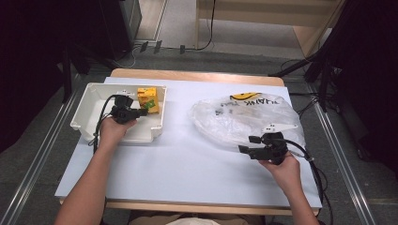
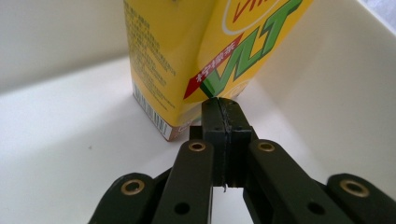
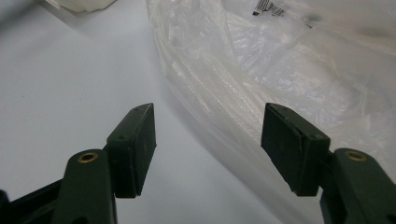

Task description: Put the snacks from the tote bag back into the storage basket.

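Work in hand: the person is handling a yellow drink carton (image 1: 147, 99) in a white bin (image 1: 89, 115) and a clear plastic bag (image 1: 244, 117) on the table (image 1: 187, 164).
Left gripper: the left gripper (image 2: 221, 108) is reaching into the bin, and its jaws are pressed together with nothing between them.
Key relation: the carton is standing straight ahead of the closed jaw tips. I cannot tell if they are touching it or only just beside it. Its long axis is going up, leaning a little in the left gripper view. A corner edge is facing the tips.
Carton place: in the high view it is sitting in the far right corner of the bin, close to the walls.
Nearer hand: the left hand (image 1: 112, 131) is much nearer; the right one is well apart from the bin.
Right gripper: the right gripper (image 3: 208, 135) is hovering over the table with the jaws spread wide, holding nothing. The near edge of the bag is lying between them and a bit ahead.
In the way: the bin walls are leaving little room around the carton. I am judging that the jaws must open before any grasp of it.
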